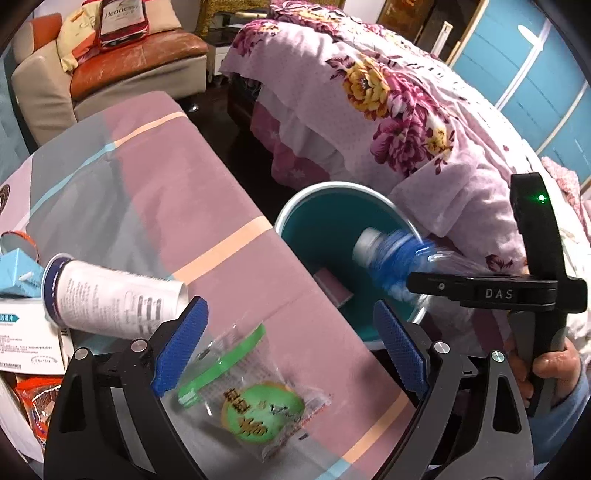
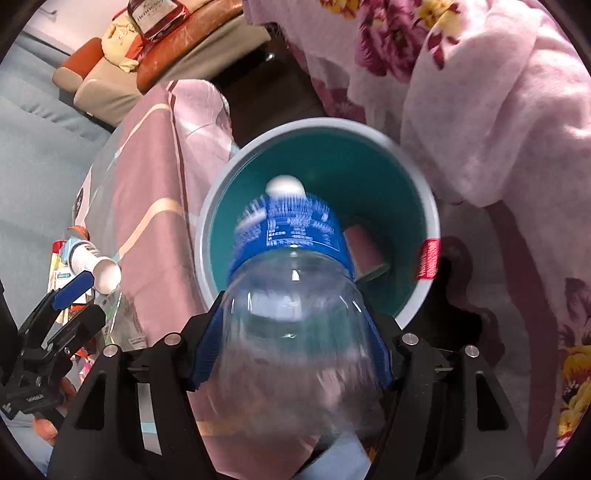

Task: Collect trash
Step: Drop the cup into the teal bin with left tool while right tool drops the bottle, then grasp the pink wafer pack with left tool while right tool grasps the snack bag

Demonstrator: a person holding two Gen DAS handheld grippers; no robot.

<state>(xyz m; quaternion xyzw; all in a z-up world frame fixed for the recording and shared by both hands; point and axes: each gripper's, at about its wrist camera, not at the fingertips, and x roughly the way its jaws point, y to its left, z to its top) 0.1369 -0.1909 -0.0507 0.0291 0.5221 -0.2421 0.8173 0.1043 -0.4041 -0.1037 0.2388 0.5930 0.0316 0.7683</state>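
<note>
Trash on this table begins nearest the left gripper (image 1: 290, 345): a clear snack wrapper (image 1: 245, 398) with a green strip and a round green label lies flat on the pink striped tablecloth (image 1: 177, 206), directly under the gripper's wide-open blue pads (image 1: 181, 343), which touch nothing. Just beyond the left pad a white tube-shaped container (image 1: 114, 295) lies on its side, resting on printed white boxes (image 1: 26, 332) at the table's left edge.

To the right, the right gripper (image 2: 291, 347) is clamped on a clear plastic bottle (image 2: 291, 295) with a blue label; its pads press the bottle's lower body on both sides. The bottle points neck-first, white cap (image 2: 285, 186) leading, over the mouth of the teal bin (image 2: 402, 206), and is blurred. From the left wrist view the same bottle (image 1: 391, 254) hangs tilted above the bin's (image 1: 314, 225) near rim.

The bin stands on the dark floor between the table and a bed draped in a pink floral blanket (image 1: 388, 110). Inside it lies a pinkish flat box (image 2: 364, 245). A red tag (image 2: 428, 258) sits on the bin's right rim.

Farthest off, an orange and beige sofa (image 1: 122, 74) carries a Hennessy bag (image 1: 122, 22).
</note>
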